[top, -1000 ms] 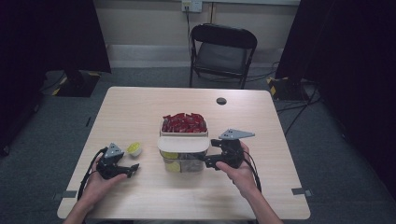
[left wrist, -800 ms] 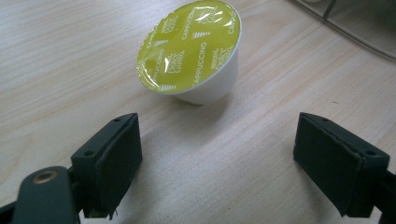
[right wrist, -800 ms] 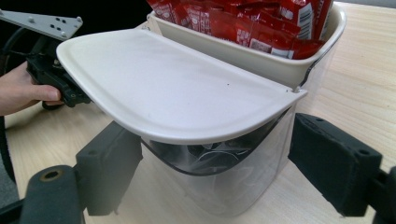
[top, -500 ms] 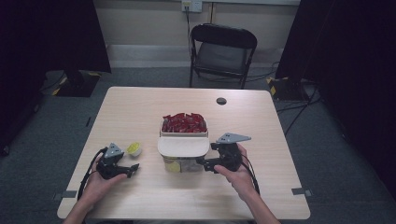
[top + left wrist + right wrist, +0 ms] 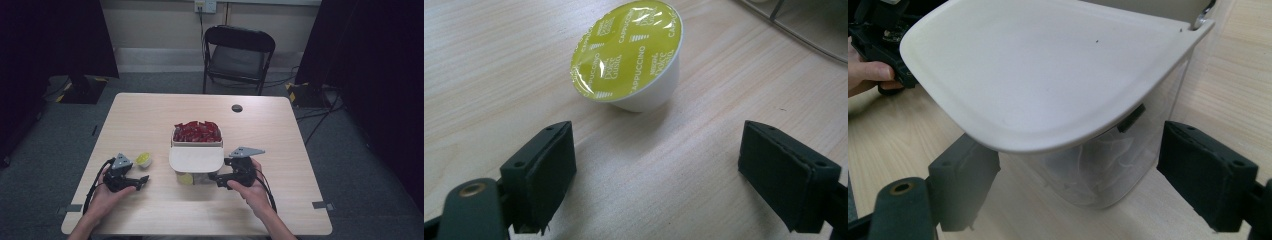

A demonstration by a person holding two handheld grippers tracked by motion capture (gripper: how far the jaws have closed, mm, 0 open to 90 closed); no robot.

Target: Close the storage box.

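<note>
The cream plastic lid [image 5: 196,158] now lies closed over the clear container [image 5: 1098,170] (capsules inside), released by the right gripper [image 5: 218,178], whose jaws have just been opening wide; the left gripper [image 5: 141,181], jaws wide and empty, faces the yellow-foiled capsule [image 5: 629,55].

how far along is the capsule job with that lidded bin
Done: one yellow-green capsule shows through the clear bin, whose cream lid now lies nearly flat.
In hand: the right gripper sits open at the bin, its jaws having just opened.
Left: the cappuccino capsule lies loose on the table ahead of the open left gripper, not yet gripped.
</note>
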